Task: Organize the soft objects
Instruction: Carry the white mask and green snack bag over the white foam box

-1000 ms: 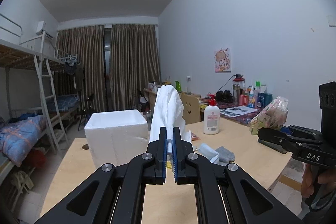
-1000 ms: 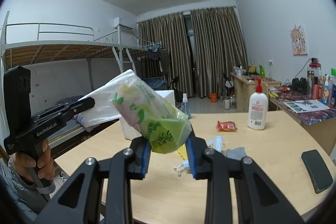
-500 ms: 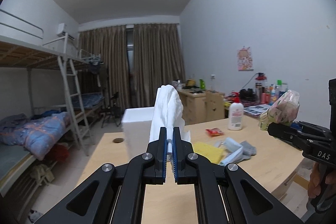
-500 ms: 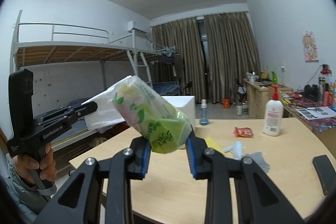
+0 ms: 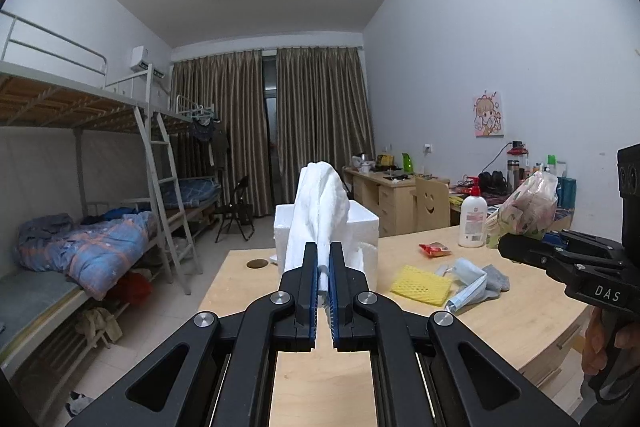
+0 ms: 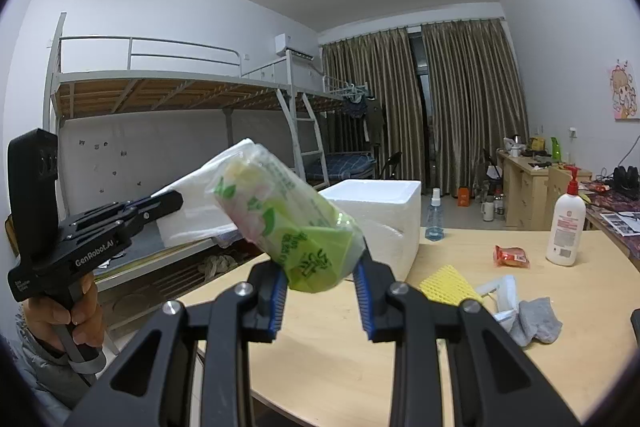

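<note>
My left gripper [image 5: 324, 267] is shut on a white towel [image 5: 316, 211] that stands up above its tips, held in the air in front of the white foam box [image 5: 360, 227]. My right gripper [image 6: 322, 277] is shut on a green and pink pack of tissues [image 6: 288, 223], also raised above the wooden table [image 6: 340, 339]. In the left wrist view the right gripper [image 5: 504, 247] with the tissue pack [image 5: 528, 207] shows at the right edge. The left gripper [image 6: 176, 201] with the towel [image 6: 200, 207] appears at left in the right wrist view.
On the table lie a yellow sponge cloth [image 5: 420, 285], a blue face mask [image 5: 466, 287], a grey sock [image 5: 496, 279], a red snack packet [image 5: 436, 249] and a white pump bottle [image 5: 472, 221]. A spray bottle [image 6: 434, 215] stands behind the box. Bunk beds [image 5: 80, 195] line the left wall.
Both grippers have swung to the left with their loads; the foam box and table items now sit further right in both views. Neither grip has altered.
</note>
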Action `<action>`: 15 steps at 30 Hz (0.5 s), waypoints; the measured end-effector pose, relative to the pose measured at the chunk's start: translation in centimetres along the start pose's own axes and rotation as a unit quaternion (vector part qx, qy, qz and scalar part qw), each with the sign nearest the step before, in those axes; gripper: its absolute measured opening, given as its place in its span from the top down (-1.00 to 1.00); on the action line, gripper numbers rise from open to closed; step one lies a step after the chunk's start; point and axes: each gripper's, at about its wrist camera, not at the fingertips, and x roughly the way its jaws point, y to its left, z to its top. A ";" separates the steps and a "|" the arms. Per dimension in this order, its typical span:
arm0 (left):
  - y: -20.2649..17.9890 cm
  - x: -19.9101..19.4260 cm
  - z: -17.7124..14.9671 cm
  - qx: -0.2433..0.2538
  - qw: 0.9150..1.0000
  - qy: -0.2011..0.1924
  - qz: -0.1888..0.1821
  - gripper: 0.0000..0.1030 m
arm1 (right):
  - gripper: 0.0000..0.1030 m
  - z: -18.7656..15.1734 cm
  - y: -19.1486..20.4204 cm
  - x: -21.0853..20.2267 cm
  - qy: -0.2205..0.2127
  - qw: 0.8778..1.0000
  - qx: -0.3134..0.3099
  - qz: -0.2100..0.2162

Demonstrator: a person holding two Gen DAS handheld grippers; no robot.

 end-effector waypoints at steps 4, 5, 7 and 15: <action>0.3 0.4 0.1 -0.003 1.000 0.002 -0.003 0.91 | 0.33 0.1 0.1 0.3 0.003 1.000 -0.003 0.000; 0.4 0.6 0.1 -0.003 1.000 0.003 -0.003 0.91 | 0.33 0.2 -0.1 0.4 0.004 1.000 -0.004 0.000; 0.5 1.0 0.2 -0.003 1.000 0.006 -0.003 0.91 | 0.33 0.3 0.0 0.8 0.007 1.000 -0.004 0.000; 0.8 4.1 2.1 0.000 1.000 0.015 -0.011 0.91 | 0.33 1.7 -0.7 2.7 0.018 1.000 -0.004 -0.003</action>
